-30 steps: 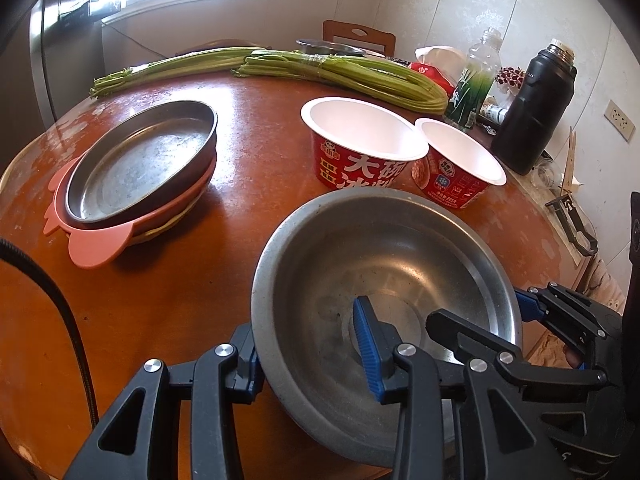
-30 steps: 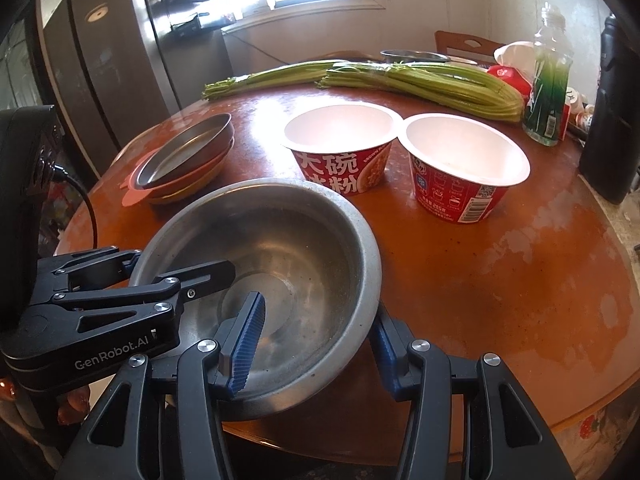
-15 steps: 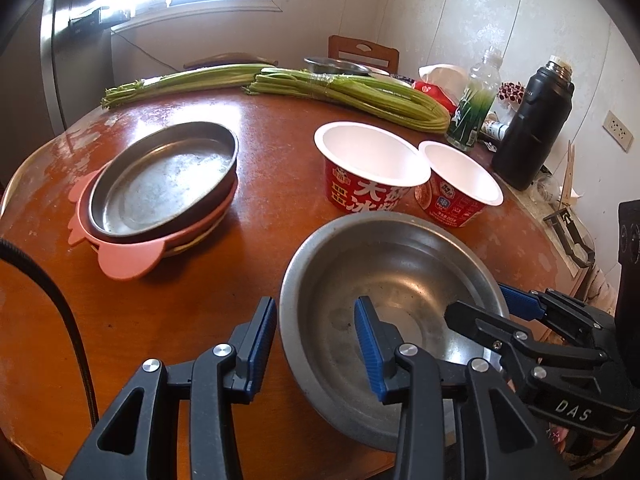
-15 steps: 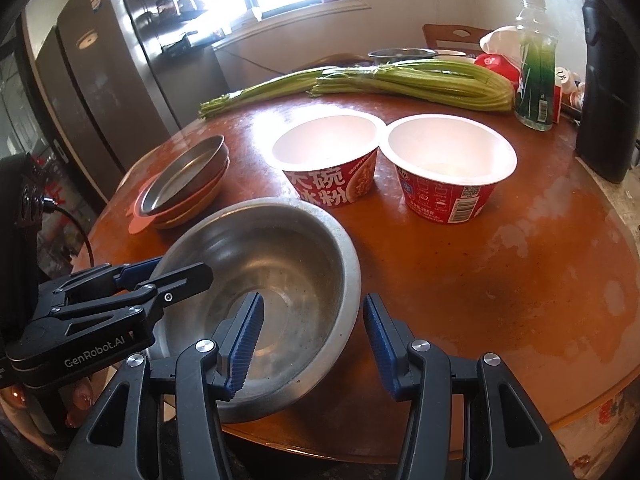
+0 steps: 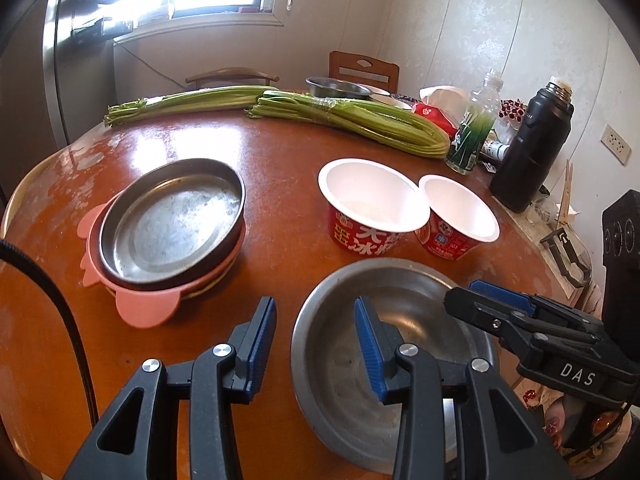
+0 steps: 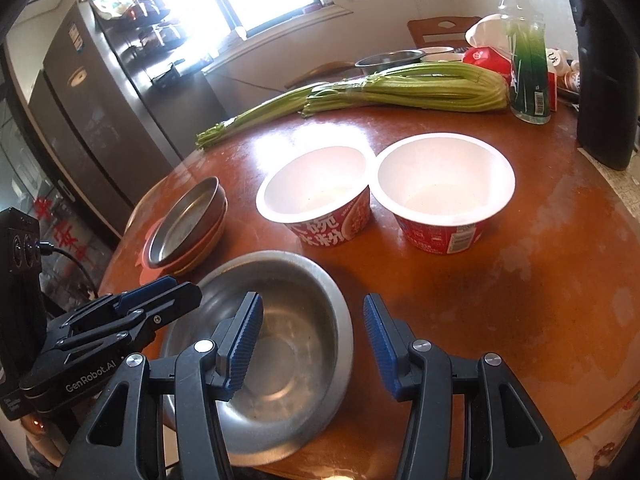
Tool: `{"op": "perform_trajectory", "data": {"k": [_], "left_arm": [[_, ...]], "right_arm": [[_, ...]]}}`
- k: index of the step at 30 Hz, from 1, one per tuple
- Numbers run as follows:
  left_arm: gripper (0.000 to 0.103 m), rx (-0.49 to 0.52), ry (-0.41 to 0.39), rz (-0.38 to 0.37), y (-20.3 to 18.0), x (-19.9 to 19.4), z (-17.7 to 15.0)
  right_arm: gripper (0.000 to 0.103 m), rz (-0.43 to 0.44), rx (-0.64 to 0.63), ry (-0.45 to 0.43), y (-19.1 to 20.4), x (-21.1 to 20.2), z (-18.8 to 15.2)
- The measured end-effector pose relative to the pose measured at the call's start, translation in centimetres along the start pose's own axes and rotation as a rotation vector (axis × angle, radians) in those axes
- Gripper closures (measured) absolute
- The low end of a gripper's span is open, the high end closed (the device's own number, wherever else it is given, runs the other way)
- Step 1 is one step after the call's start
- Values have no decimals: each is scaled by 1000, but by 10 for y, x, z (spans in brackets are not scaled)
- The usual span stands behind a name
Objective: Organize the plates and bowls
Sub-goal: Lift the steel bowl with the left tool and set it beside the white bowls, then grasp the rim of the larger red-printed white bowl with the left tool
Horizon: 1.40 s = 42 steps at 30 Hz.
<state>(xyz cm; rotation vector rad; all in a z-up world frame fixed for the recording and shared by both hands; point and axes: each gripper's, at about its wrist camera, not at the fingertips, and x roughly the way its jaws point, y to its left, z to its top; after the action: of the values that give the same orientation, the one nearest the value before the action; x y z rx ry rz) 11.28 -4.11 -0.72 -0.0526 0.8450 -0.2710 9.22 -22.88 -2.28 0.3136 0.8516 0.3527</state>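
Note:
A large steel bowl sits on the round wooden table near its front edge. My left gripper is open, above the bowl's left rim, touching nothing. My right gripper is open, above the bowl's right rim, empty. Each gripper shows in the other's view. A stack of plates, a steel plate on pink ones, sits to the left. Two red paper bowls stand behind the steel bowl.
Two bundles of green stalks lie across the far side of the table. A plastic bottle, a black thermos and a red packet stand at the far right. A steel bowl sits at the back. A fridge stands left.
Both grippers have pulled back and up from the steel bowl; its rim no longer sits between their fingers. The bowl rests on the table.

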Motion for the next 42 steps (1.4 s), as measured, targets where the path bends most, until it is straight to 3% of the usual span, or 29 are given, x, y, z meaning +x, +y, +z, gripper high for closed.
{"op": "perform_trajectory", "data": {"k": [14, 17, 24, 29, 42], "left_arm": [[62, 17, 19, 0, -1, 27, 46], [62, 2, 25, -44, 0, 33, 58], [62, -2, 51, -51, -2, 55, 86], [62, -3, 96, -34, -1, 76, 94], [62, -1, 144, -68, -9, 105, 103]], "right_arm": [[47, 17, 46, 15, -8, 29, 30], [46, 21, 61, 16, -14, 34, 35], [46, 18, 87, 16, -24, 44, 45], [46, 0, 116, 9, -32, 51, 54], [46, -35, 16, 25, -25, 69, 62]]}}
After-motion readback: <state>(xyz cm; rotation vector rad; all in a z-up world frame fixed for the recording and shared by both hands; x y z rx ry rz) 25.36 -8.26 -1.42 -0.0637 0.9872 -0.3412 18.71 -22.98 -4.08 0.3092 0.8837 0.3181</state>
